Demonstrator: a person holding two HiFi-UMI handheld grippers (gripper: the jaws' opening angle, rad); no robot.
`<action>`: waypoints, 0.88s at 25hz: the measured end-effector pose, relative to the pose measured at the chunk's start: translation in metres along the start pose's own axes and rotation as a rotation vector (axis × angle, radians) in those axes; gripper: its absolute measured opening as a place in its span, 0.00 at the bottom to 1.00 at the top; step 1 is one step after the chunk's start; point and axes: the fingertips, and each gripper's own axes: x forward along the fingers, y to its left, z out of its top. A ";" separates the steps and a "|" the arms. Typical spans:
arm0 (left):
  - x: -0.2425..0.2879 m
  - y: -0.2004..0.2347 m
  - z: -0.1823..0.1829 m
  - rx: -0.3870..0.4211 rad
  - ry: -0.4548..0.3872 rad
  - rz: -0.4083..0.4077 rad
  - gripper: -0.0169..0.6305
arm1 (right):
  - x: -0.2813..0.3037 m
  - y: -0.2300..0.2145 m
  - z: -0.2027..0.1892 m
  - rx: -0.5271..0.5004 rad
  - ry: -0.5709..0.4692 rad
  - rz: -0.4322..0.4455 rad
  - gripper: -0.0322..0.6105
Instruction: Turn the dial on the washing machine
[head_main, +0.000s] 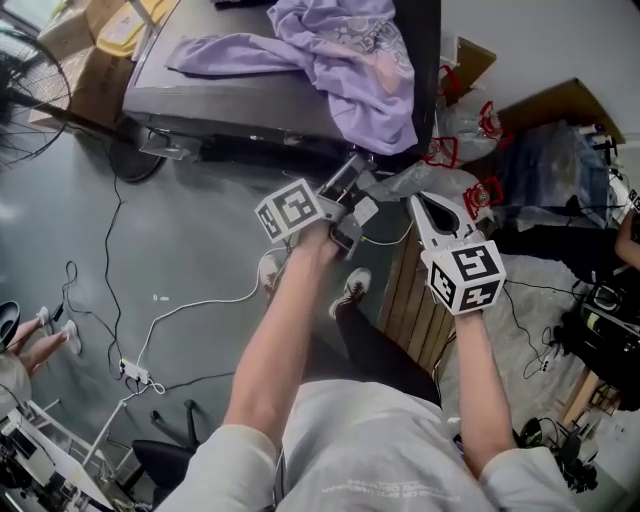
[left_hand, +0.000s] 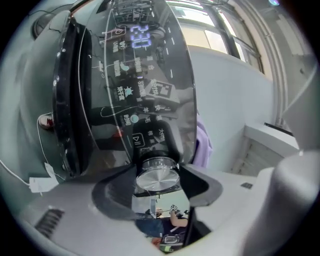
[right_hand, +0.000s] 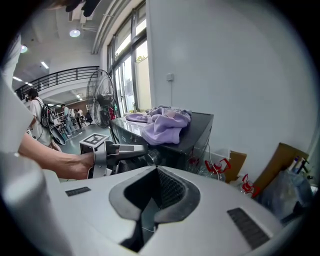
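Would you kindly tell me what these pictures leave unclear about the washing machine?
- Dial: hidden behind the left tongs in the head view.
- Panel labels: too small and warped to read in the left gripper view.
- Dial's setting: no pointer mark shows on its face, left gripper view.

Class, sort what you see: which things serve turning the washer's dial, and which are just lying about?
In use: washing machine, dial, left gripper closed on it.
Lying about: purple garment, fan, cardboard, floor cable, idle right gripper.
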 end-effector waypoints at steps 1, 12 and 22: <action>0.000 0.000 0.000 0.011 0.007 0.007 0.44 | -0.001 0.000 0.000 0.005 0.000 -0.008 0.07; -0.034 -0.009 0.009 0.261 0.175 0.122 0.45 | -0.012 0.016 0.030 0.045 -0.045 -0.061 0.07; -0.100 -0.084 0.081 0.818 0.199 0.345 0.07 | -0.051 0.020 0.123 -0.006 -0.194 -0.097 0.07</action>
